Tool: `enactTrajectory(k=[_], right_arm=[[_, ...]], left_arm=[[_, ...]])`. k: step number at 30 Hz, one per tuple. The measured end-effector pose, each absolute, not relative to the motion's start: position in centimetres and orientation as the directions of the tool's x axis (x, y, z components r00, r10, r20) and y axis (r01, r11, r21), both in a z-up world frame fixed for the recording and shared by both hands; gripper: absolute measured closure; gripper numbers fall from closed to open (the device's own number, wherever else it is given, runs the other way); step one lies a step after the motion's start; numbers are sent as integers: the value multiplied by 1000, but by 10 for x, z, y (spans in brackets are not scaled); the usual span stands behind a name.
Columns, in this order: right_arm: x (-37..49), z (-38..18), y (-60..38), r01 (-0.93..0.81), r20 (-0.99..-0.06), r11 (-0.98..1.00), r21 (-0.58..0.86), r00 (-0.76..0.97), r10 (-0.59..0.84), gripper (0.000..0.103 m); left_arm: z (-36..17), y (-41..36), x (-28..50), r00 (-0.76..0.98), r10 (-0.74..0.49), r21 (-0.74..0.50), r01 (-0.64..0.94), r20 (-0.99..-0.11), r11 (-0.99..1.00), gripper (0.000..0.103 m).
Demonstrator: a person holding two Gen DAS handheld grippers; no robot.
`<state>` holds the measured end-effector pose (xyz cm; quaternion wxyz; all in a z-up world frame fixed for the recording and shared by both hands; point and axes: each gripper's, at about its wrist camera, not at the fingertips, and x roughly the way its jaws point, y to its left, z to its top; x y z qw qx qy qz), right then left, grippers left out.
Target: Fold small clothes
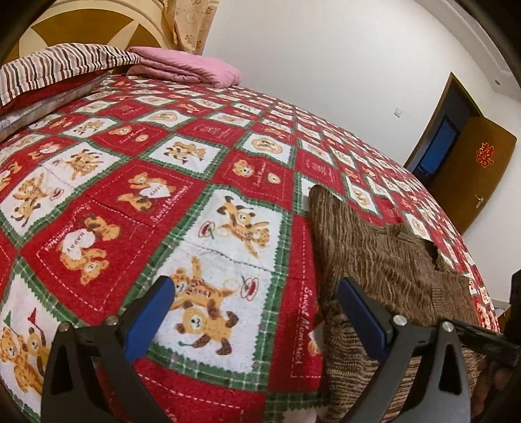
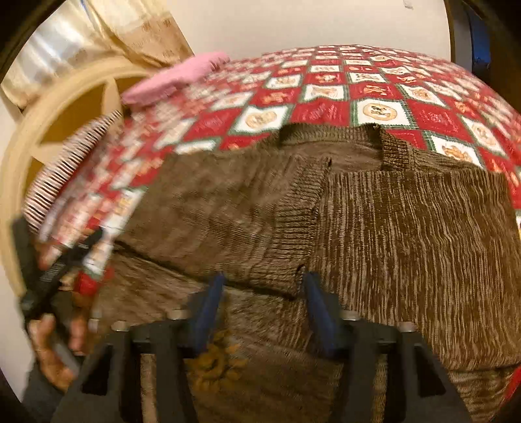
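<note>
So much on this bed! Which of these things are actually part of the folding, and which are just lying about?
Part of the job:
- brown knitted sweater, partly folded on the bedspread
- left gripper, open, empty
- right gripper, open over the sweater

Just lying about:
- teddy-bear bedspread
- pink folded blanket
- striped bedding
- curtain
- door

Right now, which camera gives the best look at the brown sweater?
The right wrist view: the brown sweater fills it, showing collar and folded sleeve, though blurred. The left wrist view catches only one edge at its right side.
</note>
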<state>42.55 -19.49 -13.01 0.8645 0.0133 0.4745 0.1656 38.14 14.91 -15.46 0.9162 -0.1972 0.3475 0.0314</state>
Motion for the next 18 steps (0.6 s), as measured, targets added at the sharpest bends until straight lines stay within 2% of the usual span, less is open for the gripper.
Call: enactTrajectory(k=[2, 4, 9, 10, 14, 18], right_arm=[[421, -130, -189, -278, -813, 948, 156, 509, 283, 91], [409, -122, -183, -312, -800, 939, 146, 521, 298, 92], [391, -127, -176, -341, -814, 940, -7, 549, 193, 91], [396, -132, -181, -331, -814, 944, 3, 547, 195, 91], [399, -132, -199, -289, -794, 954, 83, 560, 239, 74], [382, -130, -203, -313, -779, 947, 76, 574, 253, 70]], left_arm=[[-155, 150, 381, 759, -85, -349, -194, -646, 917, 0], [-155, 152, 380, 762, -93, -361, -193, -641, 913, 0], [-155, 151, 381, 760, -95, -359, -190, -643, 914, 0], [-155, 151, 382, 759, -95, -358, -190, -644, 914, 0], [-154, 148, 383, 752, -96, -344, -180, -652, 922, 0], [-145, 138, 378, 773, -95, -307, -134, -627, 942, 0]])
